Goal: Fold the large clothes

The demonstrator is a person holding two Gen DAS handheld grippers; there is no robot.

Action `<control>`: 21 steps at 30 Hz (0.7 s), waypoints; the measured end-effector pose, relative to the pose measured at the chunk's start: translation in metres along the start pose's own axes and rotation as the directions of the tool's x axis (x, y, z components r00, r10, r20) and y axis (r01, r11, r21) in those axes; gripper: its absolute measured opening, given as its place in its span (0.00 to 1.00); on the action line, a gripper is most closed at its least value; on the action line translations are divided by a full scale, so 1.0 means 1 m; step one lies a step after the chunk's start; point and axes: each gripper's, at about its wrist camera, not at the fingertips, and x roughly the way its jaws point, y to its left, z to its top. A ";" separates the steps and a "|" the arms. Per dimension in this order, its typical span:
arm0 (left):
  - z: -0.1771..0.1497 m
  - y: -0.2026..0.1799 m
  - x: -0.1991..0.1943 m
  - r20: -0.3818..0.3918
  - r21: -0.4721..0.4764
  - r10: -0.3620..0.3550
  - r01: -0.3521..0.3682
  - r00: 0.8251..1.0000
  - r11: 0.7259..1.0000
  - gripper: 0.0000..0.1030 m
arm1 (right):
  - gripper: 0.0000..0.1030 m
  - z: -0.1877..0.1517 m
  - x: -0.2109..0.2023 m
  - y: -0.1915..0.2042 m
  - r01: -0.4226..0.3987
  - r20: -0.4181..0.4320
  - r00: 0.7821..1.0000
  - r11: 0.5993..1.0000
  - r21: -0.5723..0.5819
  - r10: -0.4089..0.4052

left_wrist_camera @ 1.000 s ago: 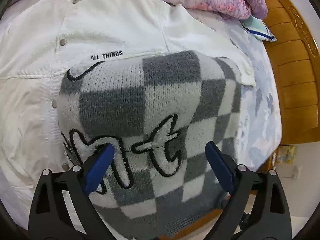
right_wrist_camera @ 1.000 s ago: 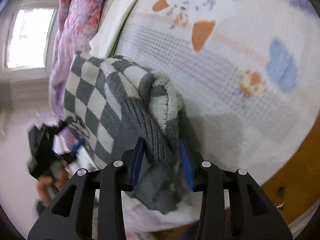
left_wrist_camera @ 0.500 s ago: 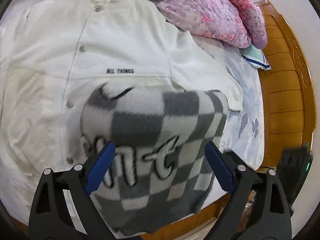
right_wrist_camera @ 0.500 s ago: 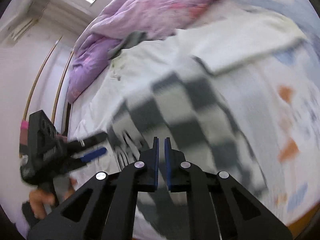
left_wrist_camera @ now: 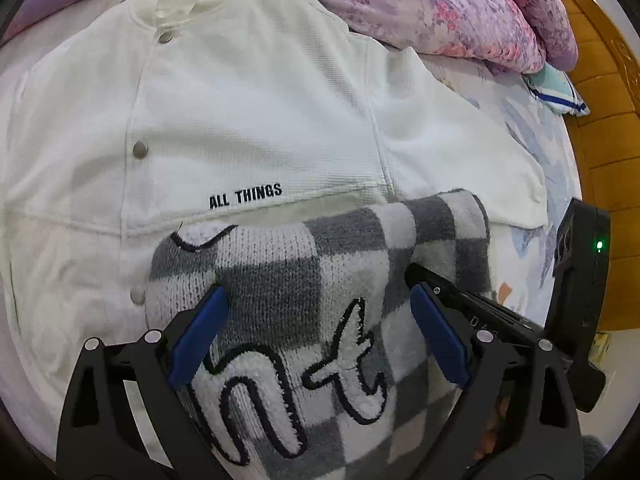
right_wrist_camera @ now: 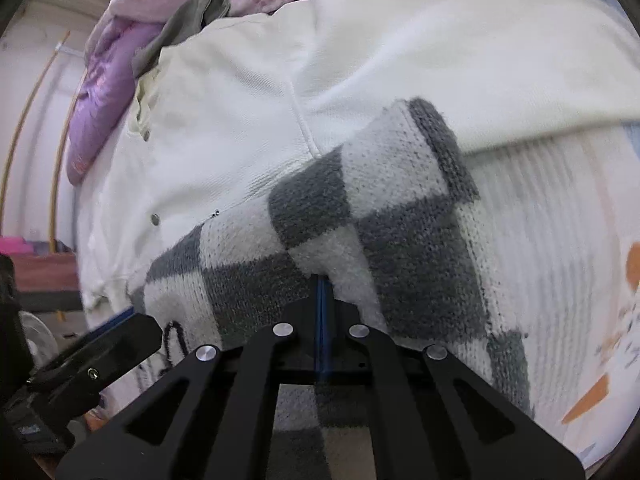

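A folded grey-and-white checkered knit sweater [left_wrist_camera: 320, 288] with black-outlined letters lies on the bed, over the lower part of a white snap-button jacket [left_wrist_camera: 240, 112] marked "ALL THINGS". My left gripper [left_wrist_camera: 316, 332] is open, its blue pads either side of the sweater's lettering, holding nothing. My right gripper [right_wrist_camera: 322, 292] is shut, jaws together, tips pressed against the sweater [right_wrist_camera: 360, 216]; no fabric shows between them. It also shows at the right in the left wrist view [left_wrist_camera: 500, 316]. The jacket [right_wrist_camera: 360, 60] spreads behind the sweater.
A pink-purple floral quilt [left_wrist_camera: 448, 8] is bunched at the head of the bed. A wooden bed frame [left_wrist_camera: 604, 128] runs along the right. A patterned sheet [right_wrist_camera: 560, 240] lies right of the sweater. A dark grey garment [right_wrist_camera: 188, 20] lies beyond the jacket collar.
My right gripper let go of the sweater fold, shut empty, and swung round to press on the sweater. The sweater now lies flat. My left gripper stayed open over it.
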 end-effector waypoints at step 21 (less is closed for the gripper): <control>-0.186 0.049 0.001 -0.096 -0.086 -0.003 -0.006 0.995 0.996 0.90 | 0.00 -0.179 -0.021 -0.075 0.009 -0.049 0.999 0.994 0.113 -0.003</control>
